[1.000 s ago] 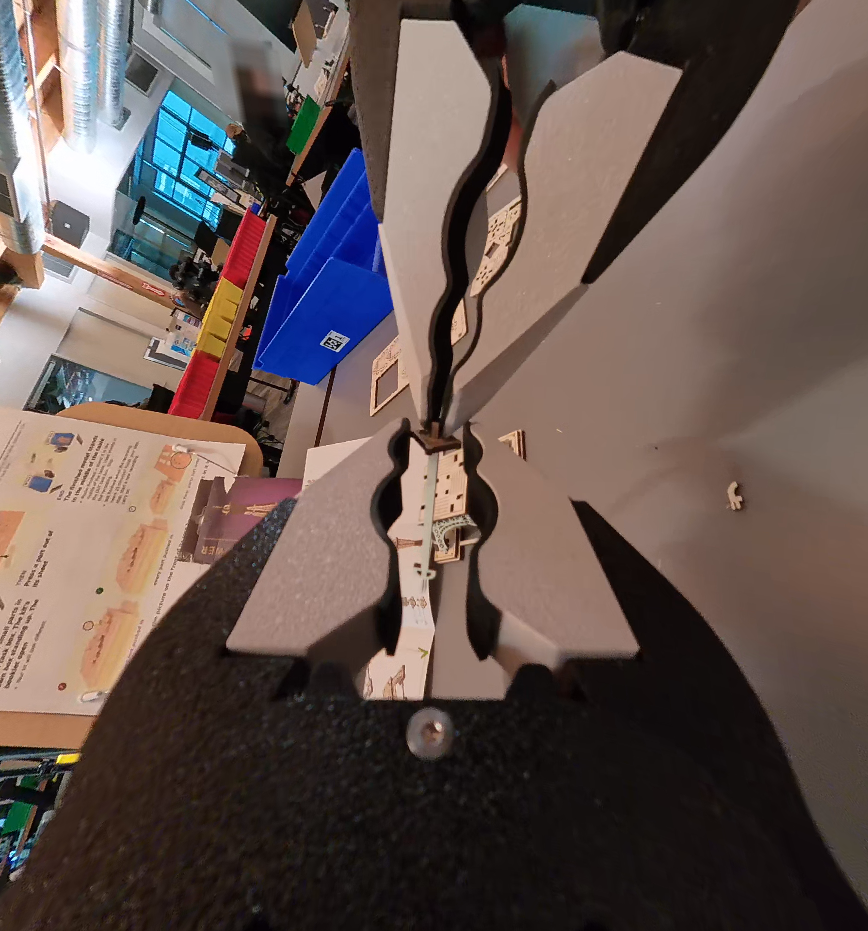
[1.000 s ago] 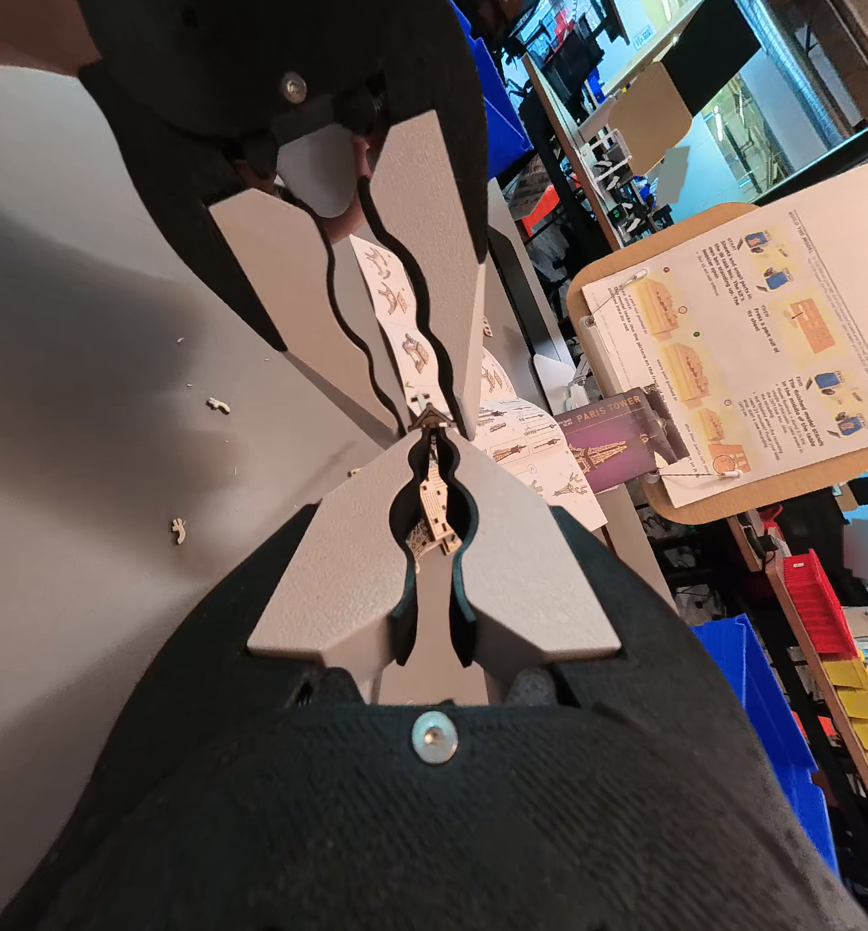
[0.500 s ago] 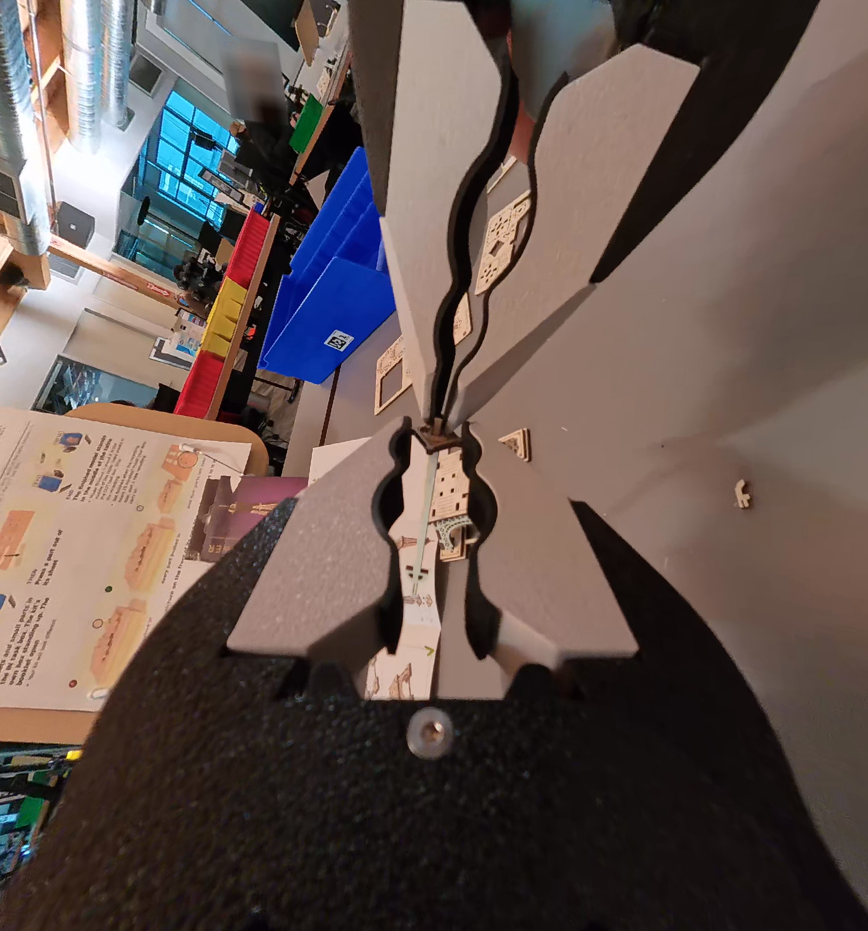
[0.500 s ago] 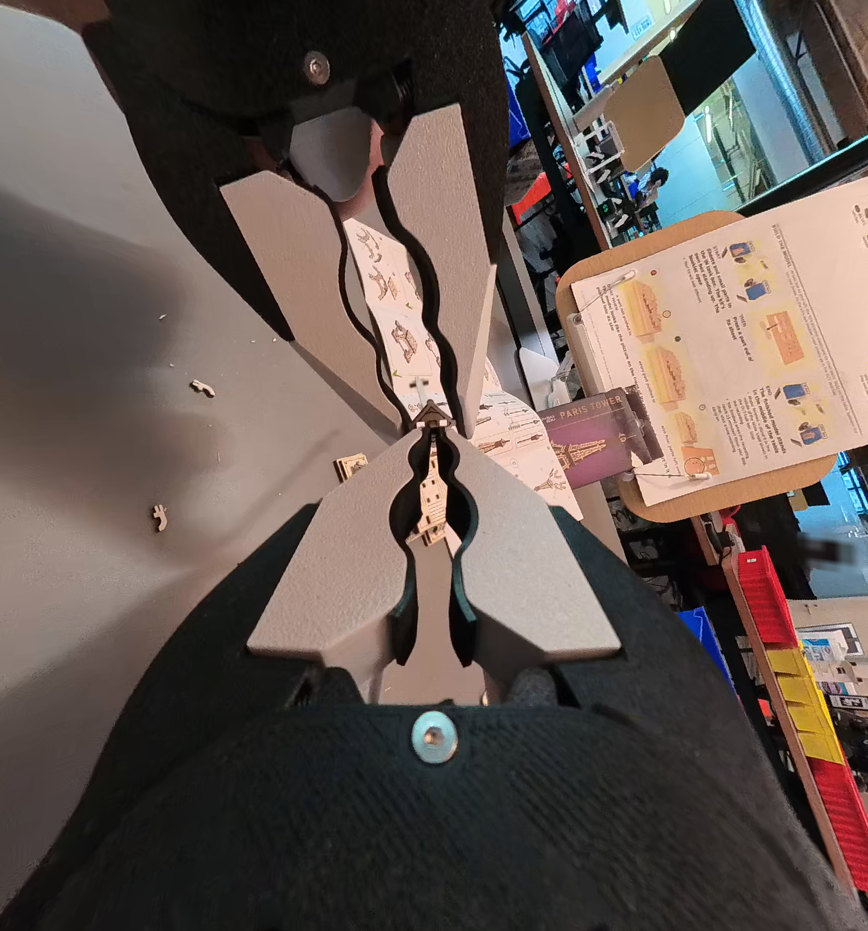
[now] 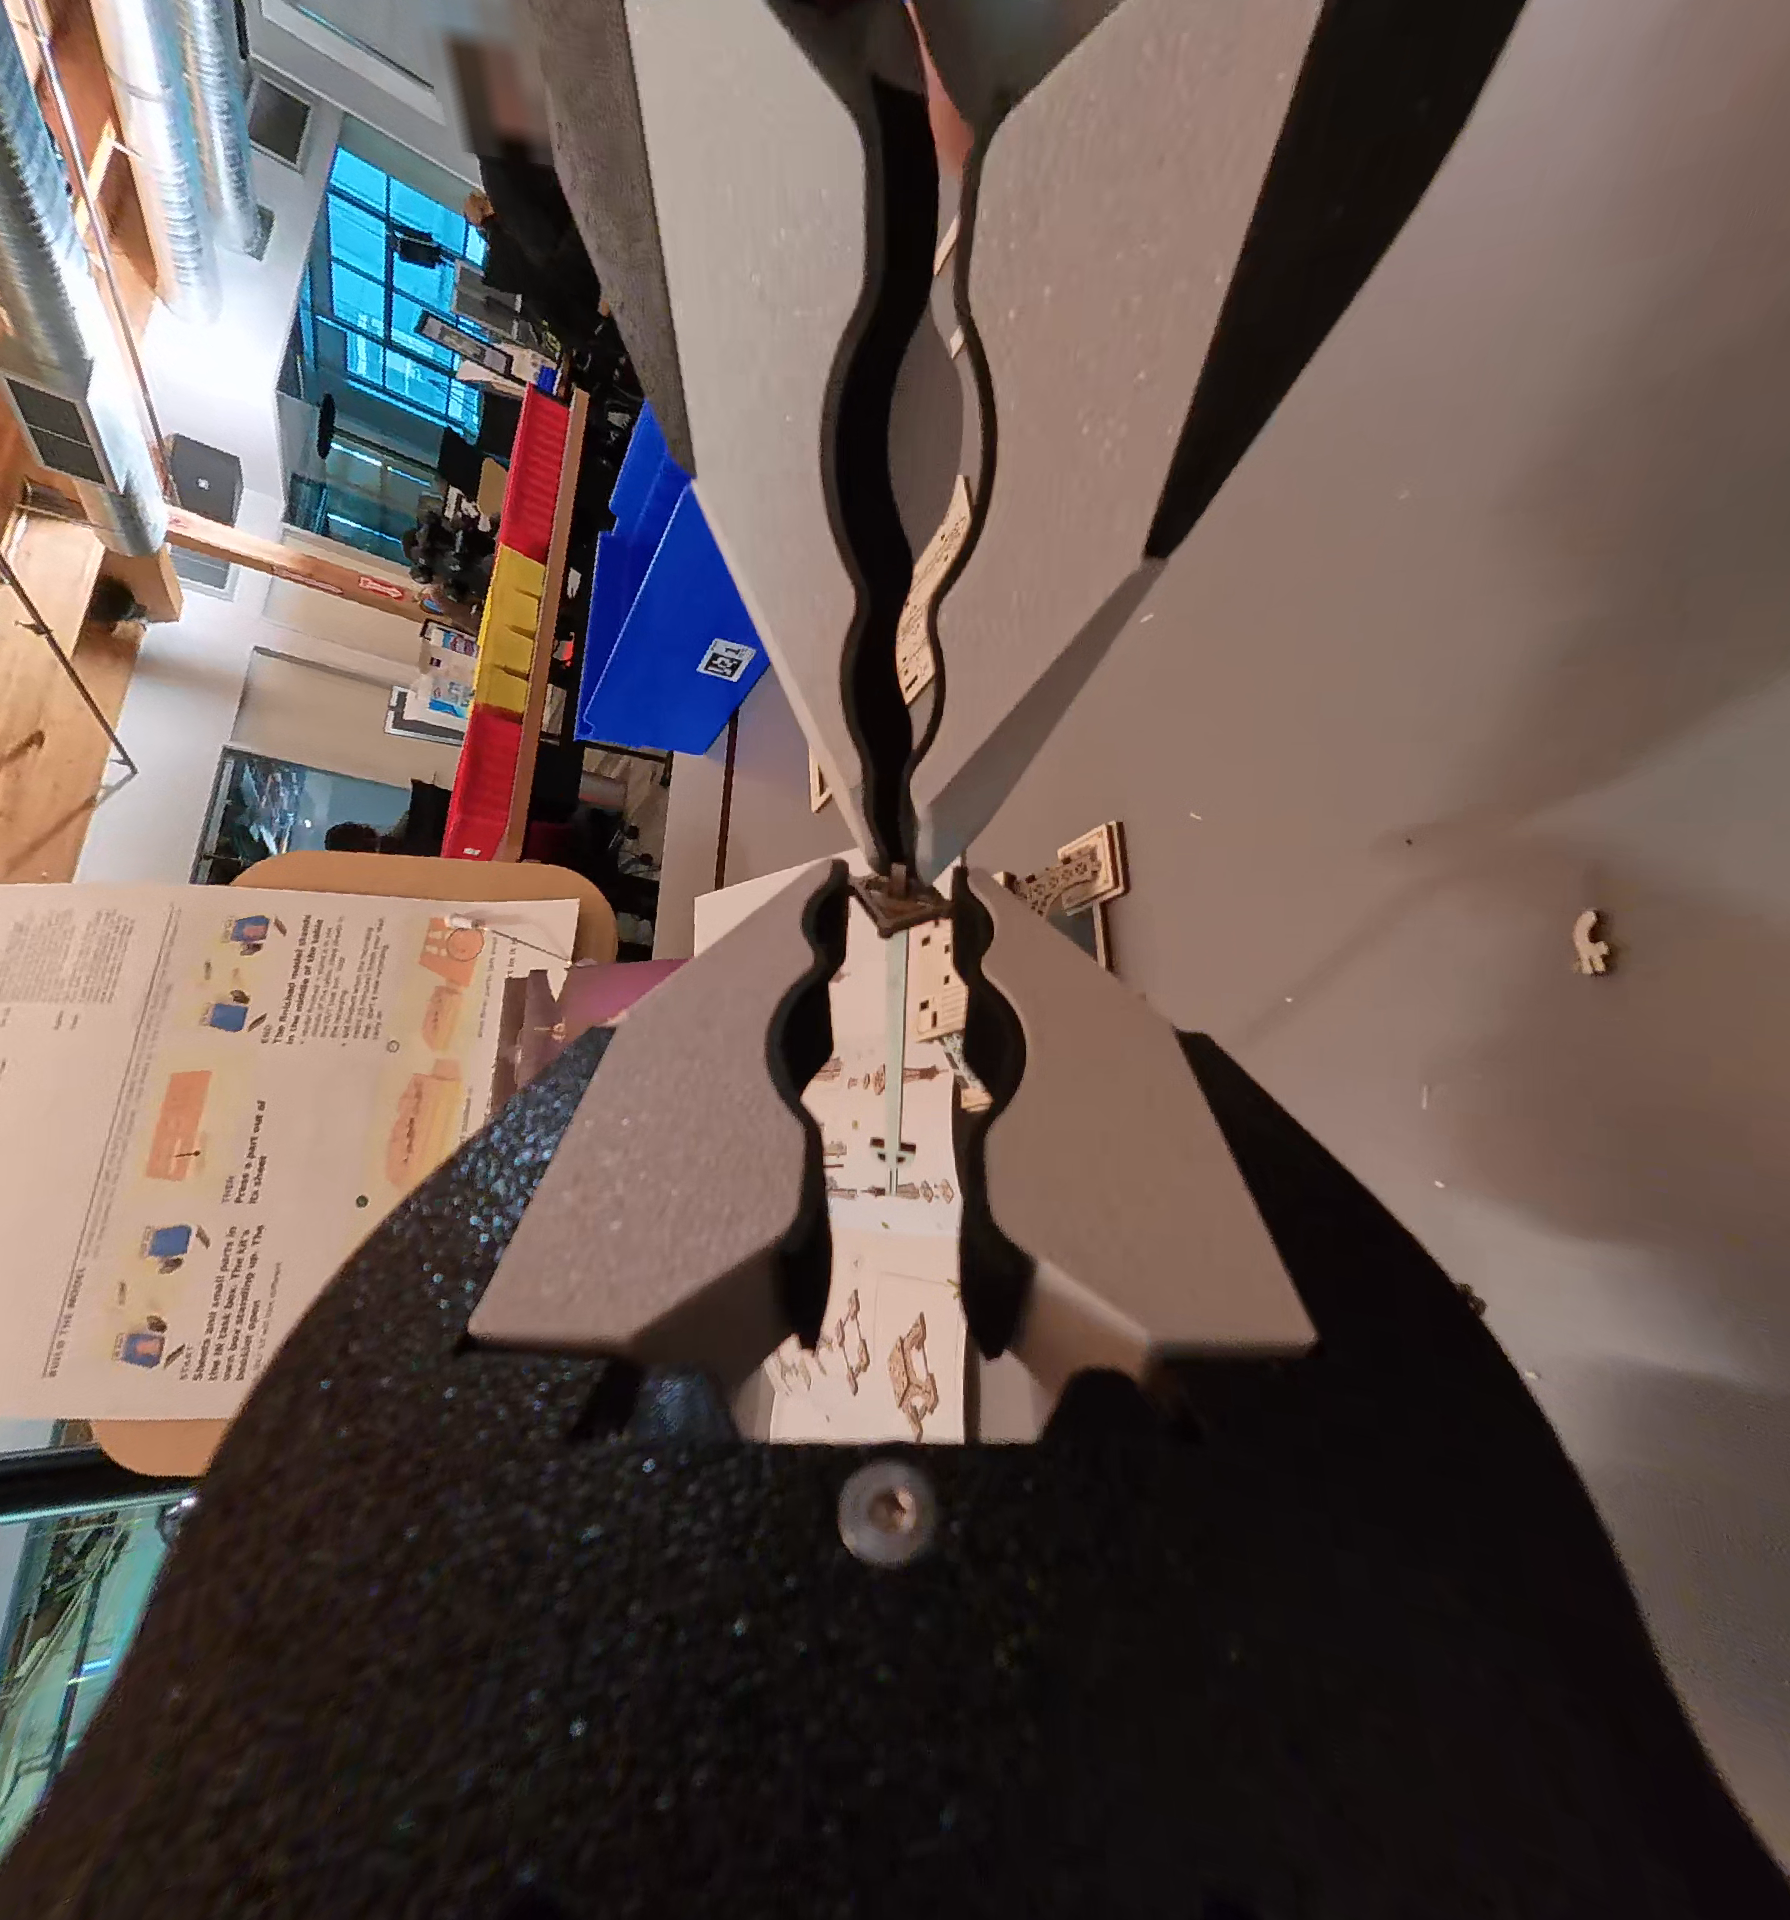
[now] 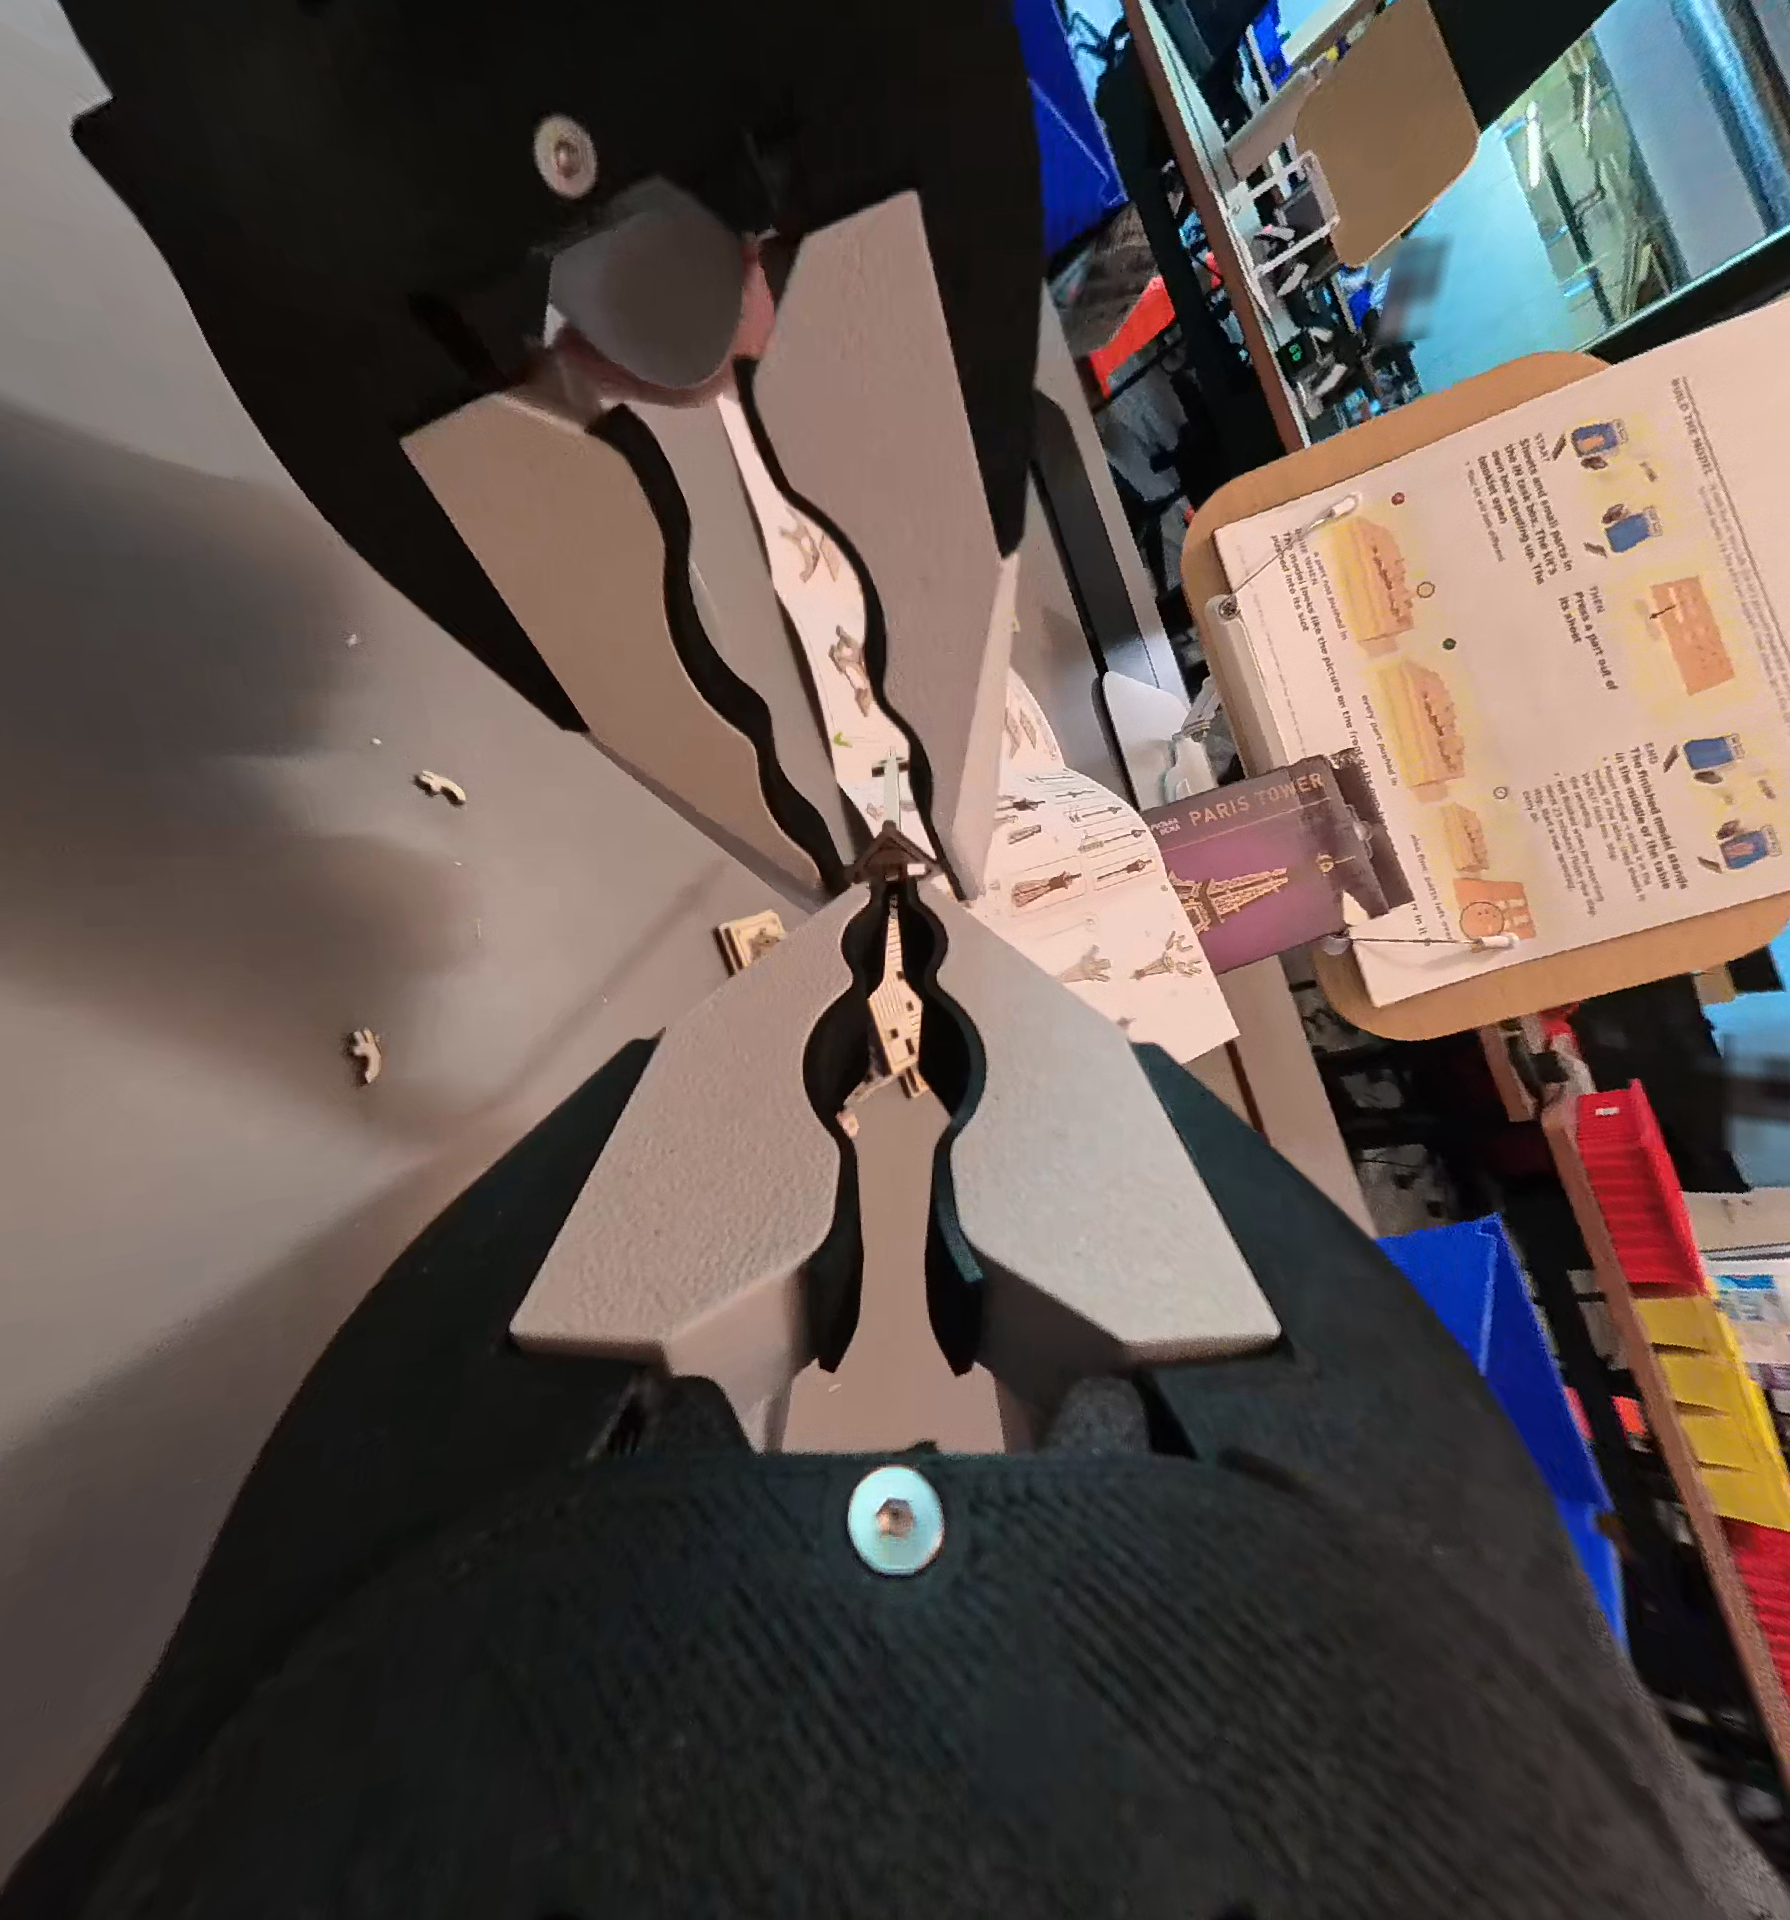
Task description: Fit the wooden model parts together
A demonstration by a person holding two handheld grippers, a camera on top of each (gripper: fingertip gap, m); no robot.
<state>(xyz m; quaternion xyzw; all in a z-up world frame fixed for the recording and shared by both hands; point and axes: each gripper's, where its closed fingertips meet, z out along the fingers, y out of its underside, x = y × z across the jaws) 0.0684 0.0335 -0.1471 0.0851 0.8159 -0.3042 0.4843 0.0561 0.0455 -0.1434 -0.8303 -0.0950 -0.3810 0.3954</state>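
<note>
My two grippers meet tip to tip above the grey table. My left gripper is shut on a small dark square wooden piece at its fingertips. A pale wooden lattice part shows in the gap behind the tips; I cannot tell whether it is held. My right gripper is shut on a slim wooden tower part, narrow end forward. The dark square piece sits at that end, between both grippers' tips. The right gripper comes in from the top of the left wrist view. The left gripper does the same in the right wrist view.
A flat wooden piece lies on the table just beyond the tips, with small wood scraps nearby. A printed parts sheet, a purple box and a clipboard with instructions stand at the table's edge. Blue bins are behind. Only a small space, under 4 cm, lies between the two pairs of fingers.
Both grippers stay shut and tip to tip. The pair has turned and shifted a little, so the table and background have slid in both views.
</note>
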